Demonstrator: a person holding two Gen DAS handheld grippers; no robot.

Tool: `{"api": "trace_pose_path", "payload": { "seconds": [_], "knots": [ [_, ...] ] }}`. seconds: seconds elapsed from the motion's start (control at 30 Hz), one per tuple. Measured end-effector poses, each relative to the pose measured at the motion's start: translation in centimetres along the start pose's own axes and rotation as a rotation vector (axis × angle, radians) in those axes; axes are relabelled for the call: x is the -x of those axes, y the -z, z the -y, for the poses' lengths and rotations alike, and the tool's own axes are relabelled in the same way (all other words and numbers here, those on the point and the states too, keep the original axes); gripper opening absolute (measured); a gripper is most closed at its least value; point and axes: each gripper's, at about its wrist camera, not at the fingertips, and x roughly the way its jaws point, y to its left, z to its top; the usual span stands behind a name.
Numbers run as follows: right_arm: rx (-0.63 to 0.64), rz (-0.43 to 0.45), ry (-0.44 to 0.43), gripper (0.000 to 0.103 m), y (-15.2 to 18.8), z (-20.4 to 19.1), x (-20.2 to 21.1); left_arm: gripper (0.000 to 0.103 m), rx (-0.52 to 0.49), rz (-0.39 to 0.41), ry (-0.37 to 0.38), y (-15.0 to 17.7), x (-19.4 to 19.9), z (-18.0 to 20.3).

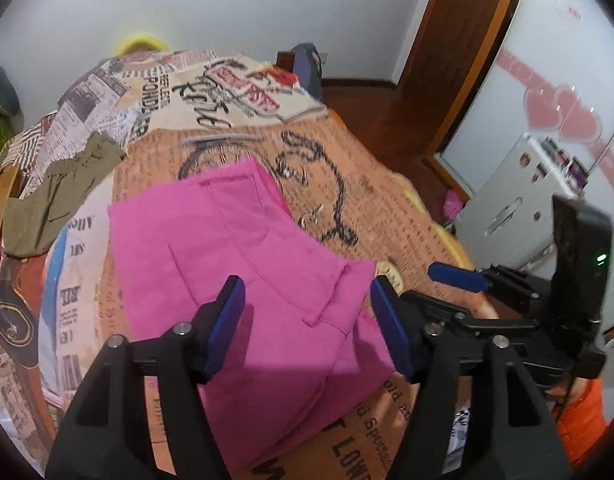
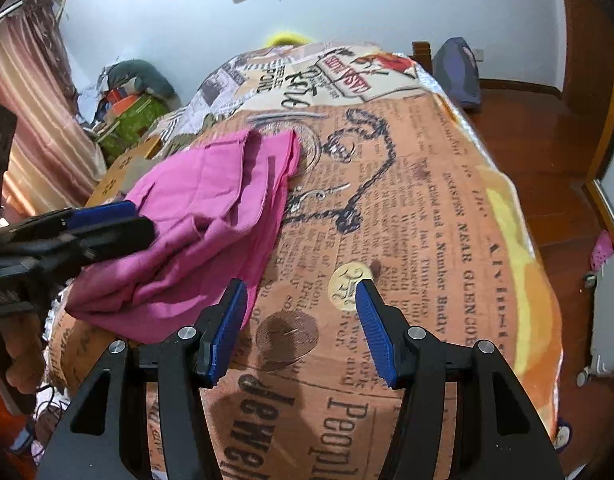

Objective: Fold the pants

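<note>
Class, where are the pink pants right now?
The pink pants lie folded on the newspaper-print bedspread, directly ahead of the open left gripper and left of the open right gripper.

Walls: pale blue-white
Floor: reddish wood
Curtain: pink, striped
Bedspread: newspaper print

Left wrist view looks forward and down, close over the pants; right wrist view sits beside them, facing along the bed; both share pants, bedspread, far wall.
</note>
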Motion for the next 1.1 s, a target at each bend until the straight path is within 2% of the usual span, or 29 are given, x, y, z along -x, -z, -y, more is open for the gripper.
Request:
{"api": "trace_pose_path", "payload": {
  "seconds": [0.1,0.2,0.37,0.53,0.67,0.83,1.1],
  "knots": [
    [-0.004,0.024,-0.001,0.053,-0.7,-0.1,0.6,0.072,0.003,0.049,-0.032,-0.8,1.7,-1.3],
    [0.006,0.049,-0.005,0.053,-1.6,-0.7,1.1,0.072,0.007,0.080,-0.116,-1.8,2.8,-3.7],
    [0.042,0.082,-0.030,0.053,-3.2,-2.3,1.2,0.072,0.041,0.076,-0.212,-2.7,3.2,-8.4],
    [0.072,0.067,-0.060,0.053,-4.1,-4.4,-0.7,0.072,0.068,0.045,-0.266,-2.5,2.2,-12.3],
    [0.080,0.011,-0.066,0.053,-3.5,-5.1,-2.8,0.072,0.072,0.005,-0.257,-1.8,0.6,-13.9],
    [0.051,-0.051,-0.058,0.053,-1.6,-4.2,-4.1,0.072,0.052,-0.032,-0.234,-1.8,-1.5,-14.9],
    [0.023,-0.039,-0.043,0.057,-0.5,-3.0,-3.9,0.072,0.083,-0.057,-0.126,-4.4,-5.1,-16.3]
  ]
}}
